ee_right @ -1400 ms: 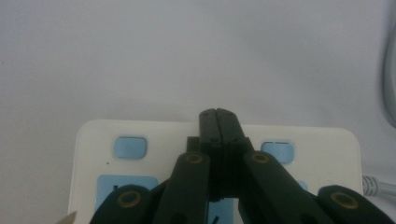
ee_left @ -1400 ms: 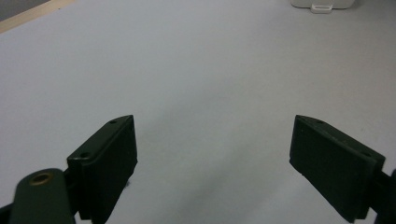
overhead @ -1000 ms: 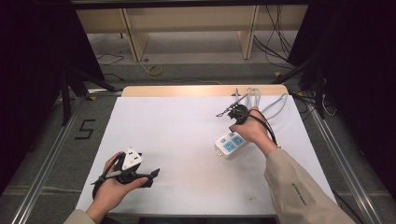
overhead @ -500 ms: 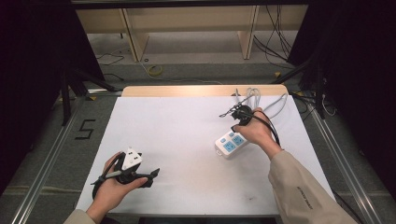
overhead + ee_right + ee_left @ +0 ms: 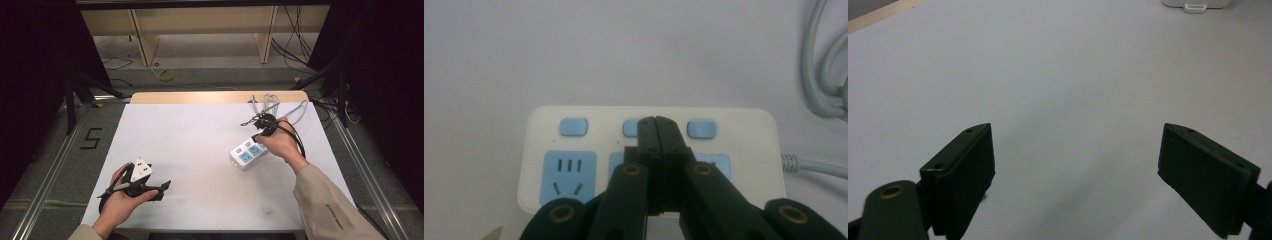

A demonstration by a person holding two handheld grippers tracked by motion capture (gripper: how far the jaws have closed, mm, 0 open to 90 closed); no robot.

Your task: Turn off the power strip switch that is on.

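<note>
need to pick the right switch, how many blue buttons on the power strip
3, in a row along the far edge of the power strip: left button, middle button partly behind the shut right gripper, right button.

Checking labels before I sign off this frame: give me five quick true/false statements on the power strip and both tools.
1. The right tool has its jaws shut, tips over the middle blue button of the power strip. True.
2. The left tool grips the strip. False: its jaws are open over bare white table.
3. The strip's switches are red. False: they are blue.
4. A grey cord lies coiled beside the strip. True.
5. The strip sits on the person's left side. False: it is on the right, by the right hand.
</note>
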